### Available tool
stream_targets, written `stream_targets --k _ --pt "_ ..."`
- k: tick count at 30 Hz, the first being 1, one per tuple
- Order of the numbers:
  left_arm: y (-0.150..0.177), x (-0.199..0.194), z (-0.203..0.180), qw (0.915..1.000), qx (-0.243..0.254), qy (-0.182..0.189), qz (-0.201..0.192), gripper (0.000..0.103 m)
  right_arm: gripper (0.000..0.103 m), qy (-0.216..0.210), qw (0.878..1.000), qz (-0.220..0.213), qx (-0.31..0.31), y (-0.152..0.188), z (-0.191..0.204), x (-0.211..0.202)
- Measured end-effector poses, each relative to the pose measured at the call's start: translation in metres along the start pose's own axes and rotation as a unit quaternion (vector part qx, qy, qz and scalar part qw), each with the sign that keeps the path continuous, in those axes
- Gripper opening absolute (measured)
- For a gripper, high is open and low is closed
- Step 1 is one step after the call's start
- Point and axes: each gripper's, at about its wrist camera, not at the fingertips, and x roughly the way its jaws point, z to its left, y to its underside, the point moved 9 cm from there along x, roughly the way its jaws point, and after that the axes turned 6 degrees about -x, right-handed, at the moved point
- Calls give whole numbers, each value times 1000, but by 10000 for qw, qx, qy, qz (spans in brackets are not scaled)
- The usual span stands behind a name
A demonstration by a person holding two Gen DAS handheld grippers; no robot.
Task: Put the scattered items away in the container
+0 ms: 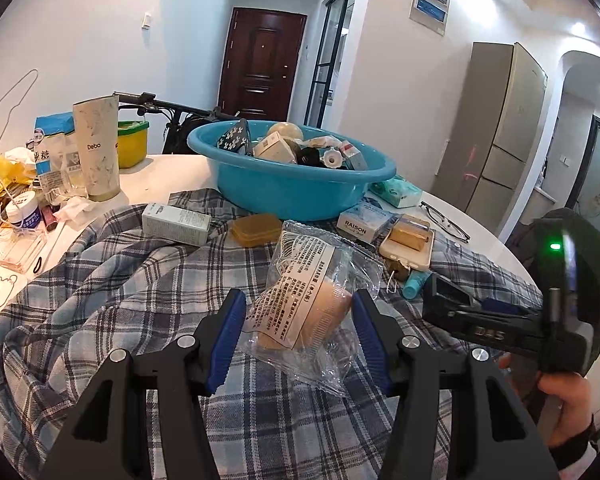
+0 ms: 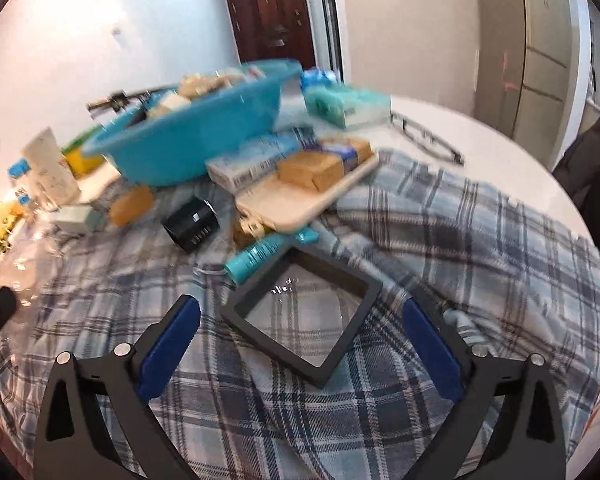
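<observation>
My left gripper clamps a clear snack packet above the plaid cloth. My right gripper gapes wide around a black square frame, not touching it.

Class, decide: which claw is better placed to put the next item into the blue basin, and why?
Left. The left claw already grips the clear food packet, with the blue basin straight ahead. The right claw stands open around a black-framed square.
</observation>
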Motion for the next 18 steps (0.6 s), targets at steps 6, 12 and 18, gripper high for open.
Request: stream_targets --k 6,12,18 --pt "3 4 -2 10000 32 -15 65 57 100 138 9993 337 -33 -2 3 29" --pt "3 1 -3 10000 17 24 49 57 79 -303 9989 96 -345 5 16 10" --pt "3 -2 -5 10000 50 42 36 57 77 -922 9896 106 -1097 19 47 -15"
